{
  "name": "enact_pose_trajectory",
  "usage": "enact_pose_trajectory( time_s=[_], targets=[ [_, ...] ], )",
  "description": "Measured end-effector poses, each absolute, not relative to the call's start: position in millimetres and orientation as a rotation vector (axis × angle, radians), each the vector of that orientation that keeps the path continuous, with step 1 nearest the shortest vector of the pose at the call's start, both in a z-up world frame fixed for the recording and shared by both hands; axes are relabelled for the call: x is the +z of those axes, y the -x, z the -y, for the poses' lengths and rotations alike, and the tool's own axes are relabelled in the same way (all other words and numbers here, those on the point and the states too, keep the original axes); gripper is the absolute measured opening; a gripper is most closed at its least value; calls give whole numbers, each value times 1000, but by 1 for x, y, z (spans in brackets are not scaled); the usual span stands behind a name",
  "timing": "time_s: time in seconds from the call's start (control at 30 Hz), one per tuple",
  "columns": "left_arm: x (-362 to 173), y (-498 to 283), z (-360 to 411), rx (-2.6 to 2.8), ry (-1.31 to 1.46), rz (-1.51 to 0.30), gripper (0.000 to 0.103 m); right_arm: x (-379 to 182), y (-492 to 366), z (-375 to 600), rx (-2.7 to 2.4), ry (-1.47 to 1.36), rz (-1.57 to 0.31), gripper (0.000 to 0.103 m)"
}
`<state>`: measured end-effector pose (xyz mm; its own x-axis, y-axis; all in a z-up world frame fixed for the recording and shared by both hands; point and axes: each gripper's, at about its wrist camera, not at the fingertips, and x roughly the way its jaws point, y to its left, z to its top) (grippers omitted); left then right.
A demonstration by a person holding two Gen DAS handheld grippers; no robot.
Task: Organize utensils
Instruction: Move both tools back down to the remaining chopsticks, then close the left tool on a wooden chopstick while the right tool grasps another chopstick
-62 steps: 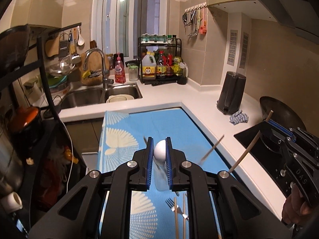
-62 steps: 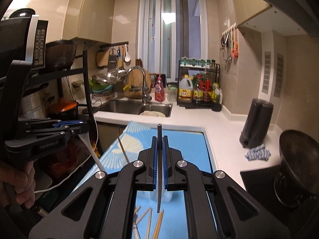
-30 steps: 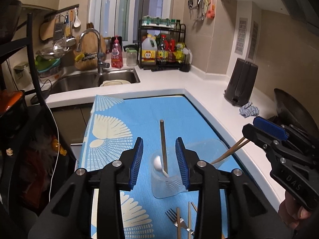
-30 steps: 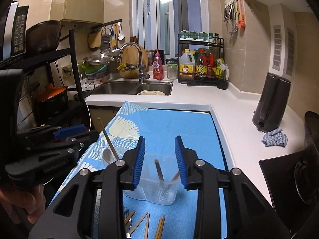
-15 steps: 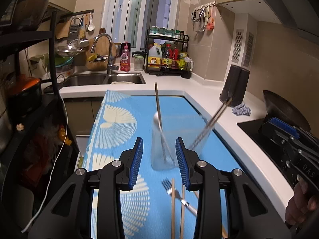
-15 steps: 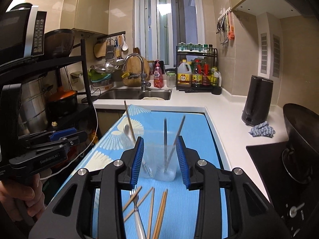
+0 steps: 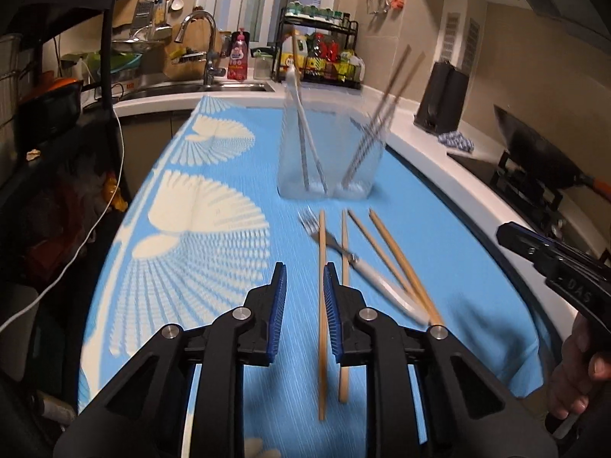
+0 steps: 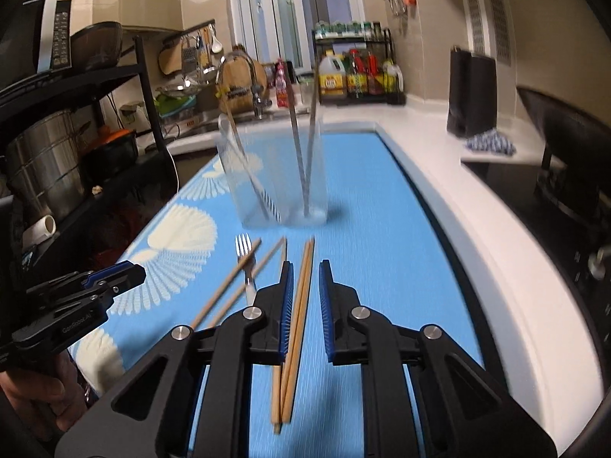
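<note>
A blue cloth (image 7: 214,229) with white fan prints covers the tabletop (image 7: 427,152) in a small kitchen; a sink (image 7: 183,89) sits far left. Four loose chopsticks (image 8: 294,324) and one fork (image 7: 343,252) lie near a clear holder (image 7: 328,152). The other tool's handle reads "DAS". The left tool (image 7: 301,294) and right tool (image 8: 305,294) have just been closing and stand narrow, pads clear, chopsticks between.

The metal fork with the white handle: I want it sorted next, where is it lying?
On the blue patterned cloth, before the clear plastic holder, crossing wooden chopsticks.
</note>
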<state>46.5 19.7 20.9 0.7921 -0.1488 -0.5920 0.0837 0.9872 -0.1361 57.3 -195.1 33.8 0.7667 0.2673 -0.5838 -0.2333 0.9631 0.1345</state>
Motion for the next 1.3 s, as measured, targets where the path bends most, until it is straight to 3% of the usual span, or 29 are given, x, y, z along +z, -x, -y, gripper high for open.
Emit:
enact_pose_trajectory(
  time_s=[0.4, 0.6, 1.13, 1.3],
  targets=[
    [-16, -32, -8, -153, 73, -679, 18, -31, -57, 181, 292, -36, -806, 14],
    [-29, -35, -4, -149, 73, -716, 18, -34, -54, 178, 275, 10, -808, 18],
    [-37, -30, 9, -112, 17, -684, 18, -35, -44, 181, 240, 63, -768, 11],
    [-38, -29, 7, -94, 25, -669, 7, -36, -46, 191, 197, 56, -747, 6]
  ],
)
